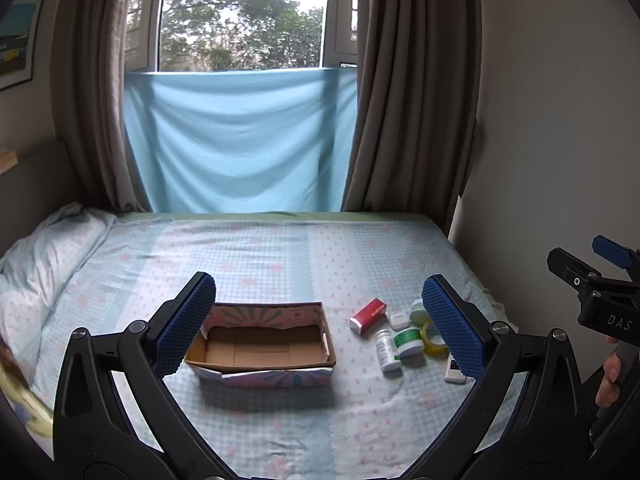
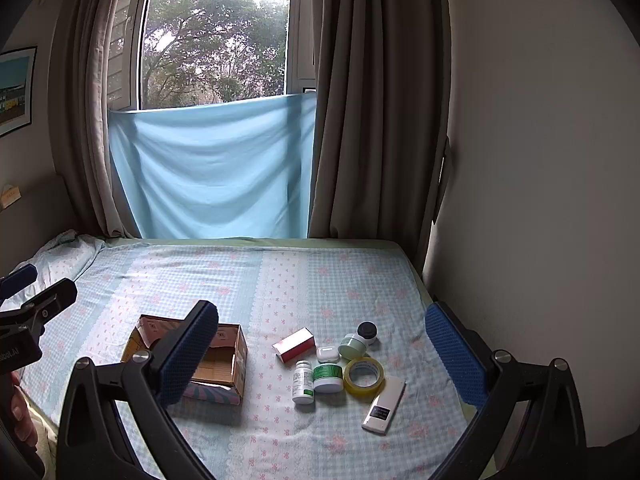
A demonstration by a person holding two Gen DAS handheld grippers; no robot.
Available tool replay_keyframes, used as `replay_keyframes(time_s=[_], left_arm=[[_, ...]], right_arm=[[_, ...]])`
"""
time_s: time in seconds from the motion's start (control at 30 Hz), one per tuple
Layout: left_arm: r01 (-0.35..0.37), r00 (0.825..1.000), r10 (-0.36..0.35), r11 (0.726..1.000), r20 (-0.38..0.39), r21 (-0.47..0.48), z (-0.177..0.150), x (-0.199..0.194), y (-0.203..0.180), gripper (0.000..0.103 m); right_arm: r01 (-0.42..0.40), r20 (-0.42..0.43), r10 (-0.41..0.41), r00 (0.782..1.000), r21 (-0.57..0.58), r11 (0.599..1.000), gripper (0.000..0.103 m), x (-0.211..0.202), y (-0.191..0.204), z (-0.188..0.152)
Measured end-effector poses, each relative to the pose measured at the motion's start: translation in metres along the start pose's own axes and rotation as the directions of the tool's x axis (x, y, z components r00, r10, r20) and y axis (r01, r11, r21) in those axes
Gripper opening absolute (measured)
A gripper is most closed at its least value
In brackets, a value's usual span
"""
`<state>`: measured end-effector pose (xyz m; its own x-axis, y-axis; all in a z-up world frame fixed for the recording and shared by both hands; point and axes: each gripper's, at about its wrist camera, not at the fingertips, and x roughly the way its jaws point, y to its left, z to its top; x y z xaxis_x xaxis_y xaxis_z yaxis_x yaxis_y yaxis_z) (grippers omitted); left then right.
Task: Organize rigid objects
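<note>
An open cardboard box lies empty on the bed. Right of it is a cluster: a red box, a white earbud case, a white pill bottle, a green-labelled jar, a pale green jar, a black-lidded jar, a yellow tape roll and a white remote. My left gripper is open and empty above the box and the cluster. My right gripper is open and empty above the cluster.
The bed has a blue-and-pink patterned sheet. A pillow lies at the left. A wall borders the bed on the right. Curtains and a blue cloth hang at the far edge under the window.
</note>
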<state>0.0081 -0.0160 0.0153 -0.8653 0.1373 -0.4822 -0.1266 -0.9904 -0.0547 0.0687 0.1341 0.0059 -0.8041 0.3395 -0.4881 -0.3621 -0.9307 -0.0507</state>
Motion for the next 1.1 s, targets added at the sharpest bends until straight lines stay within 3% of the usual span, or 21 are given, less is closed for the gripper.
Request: replay_keyframes(time_s=[1.1], left_arm=[[-0.004,1.0,0.003,1.0,0.024,0.013,0.0009,0.0012,0.0033,0.103]], right_arm=[[0.003,0.005,-0.003,1.0,0.01,1.0,0.103,0.0028,0.0064,-0.0003]])
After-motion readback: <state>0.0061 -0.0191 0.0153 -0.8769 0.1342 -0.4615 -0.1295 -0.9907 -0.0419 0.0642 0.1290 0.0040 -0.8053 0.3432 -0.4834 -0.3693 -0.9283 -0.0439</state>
